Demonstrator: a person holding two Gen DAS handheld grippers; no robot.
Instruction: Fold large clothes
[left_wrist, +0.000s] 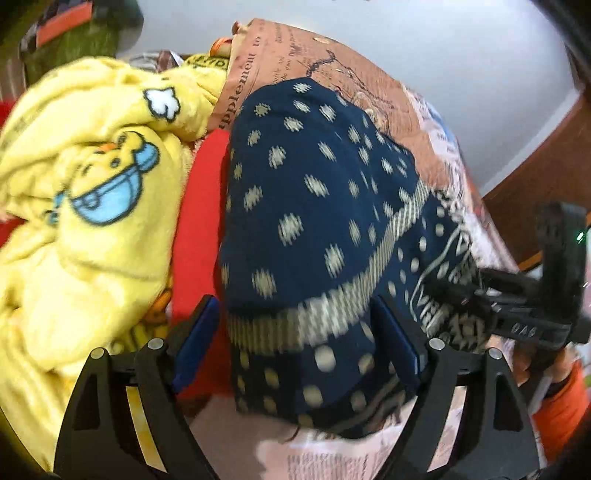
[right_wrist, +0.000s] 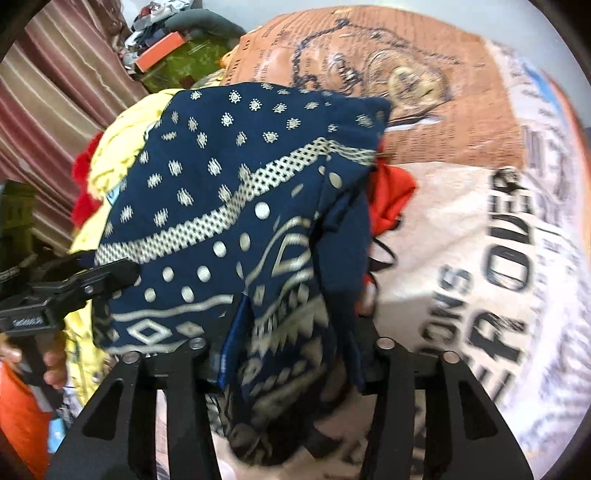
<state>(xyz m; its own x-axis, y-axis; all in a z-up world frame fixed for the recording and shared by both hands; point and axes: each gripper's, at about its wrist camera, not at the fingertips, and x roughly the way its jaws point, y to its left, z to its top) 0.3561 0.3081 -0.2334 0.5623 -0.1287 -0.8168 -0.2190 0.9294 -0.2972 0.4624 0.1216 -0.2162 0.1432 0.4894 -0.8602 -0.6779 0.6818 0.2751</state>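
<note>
Newsprint-patterned bedspread (right_wrist: 461, 206) carries the navy cloth (left_wrist: 317, 206), draped partly over a yellow blanket (left_wrist: 85, 177). Left gripper (left_wrist: 299, 350) jaws stand wide around its hem, apparently not pinching; right gripper (right_wrist: 295, 354) jaws are half-open astride a fold. Released unevenly, the cloth could slump and lose its fold.

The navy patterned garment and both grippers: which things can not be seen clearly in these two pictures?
- Navy garment: left wrist view, motion blur; its lower edge is hidden behind the left gripper.
- Right gripper: right wrist view, cloth covers both pads, so grip is unclear.
- Red cloth: mostly buried under the navy garment and the yellow blanket.
</note>
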